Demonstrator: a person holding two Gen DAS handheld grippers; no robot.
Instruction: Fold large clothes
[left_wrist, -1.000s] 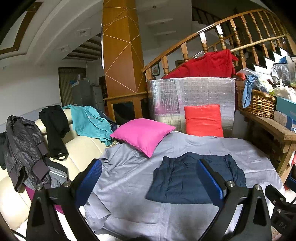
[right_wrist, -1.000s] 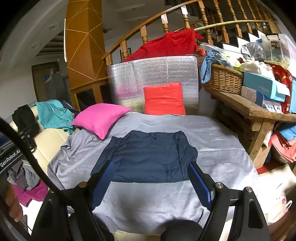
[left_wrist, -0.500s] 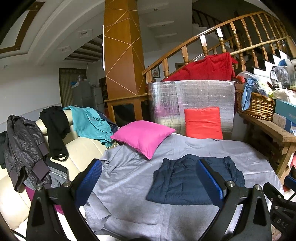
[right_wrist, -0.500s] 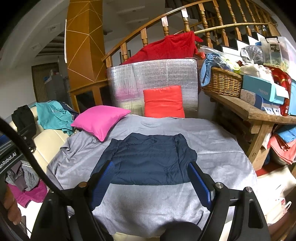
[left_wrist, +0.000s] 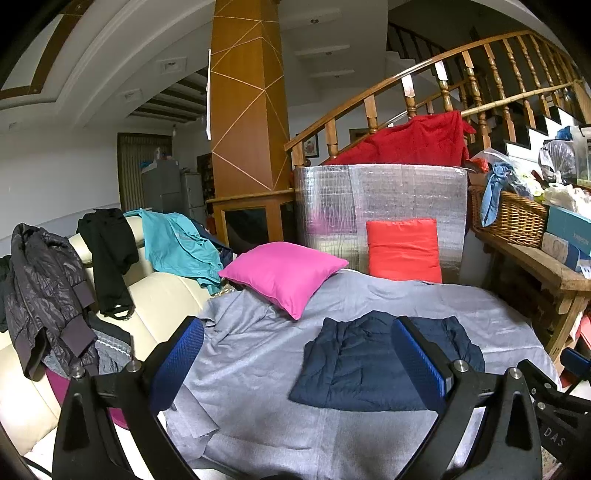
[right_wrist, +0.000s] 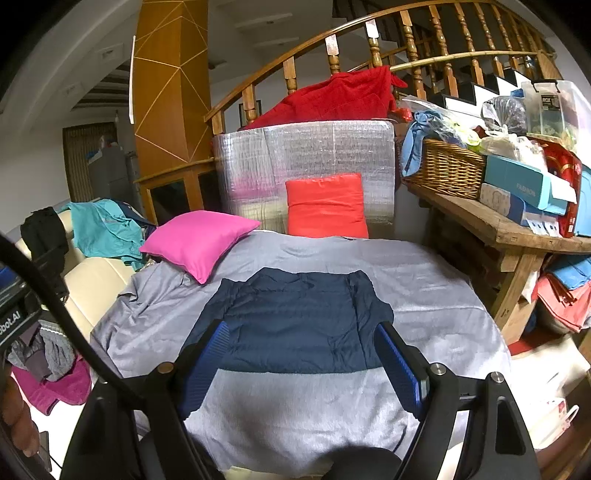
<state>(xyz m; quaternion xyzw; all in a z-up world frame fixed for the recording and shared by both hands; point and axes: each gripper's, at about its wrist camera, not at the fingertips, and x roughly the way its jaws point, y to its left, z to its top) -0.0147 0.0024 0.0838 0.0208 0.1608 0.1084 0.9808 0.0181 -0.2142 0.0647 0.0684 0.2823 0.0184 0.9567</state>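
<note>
Only the left wrist view shows the dark jackets (left_wrist: 48, 291) draped at nine o'clock; the right wrist view alone shows boxes (right_wrist: 524, 188) at two o'clock. Both the left gripper (left_wrist: 295, 354) and right gripper (right_wrist: 303, 354) gape empty above the folded navy garment (right_wrist: 295, 321) on the grey sheet (right_wrist: 436, 280).

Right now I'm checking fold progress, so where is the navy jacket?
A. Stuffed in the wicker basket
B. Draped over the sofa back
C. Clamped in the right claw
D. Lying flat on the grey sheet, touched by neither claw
D: the navy jacket lies folded flat on the grey sheet, while the left claw and right claw are both open and empty, held short of it.
</note>
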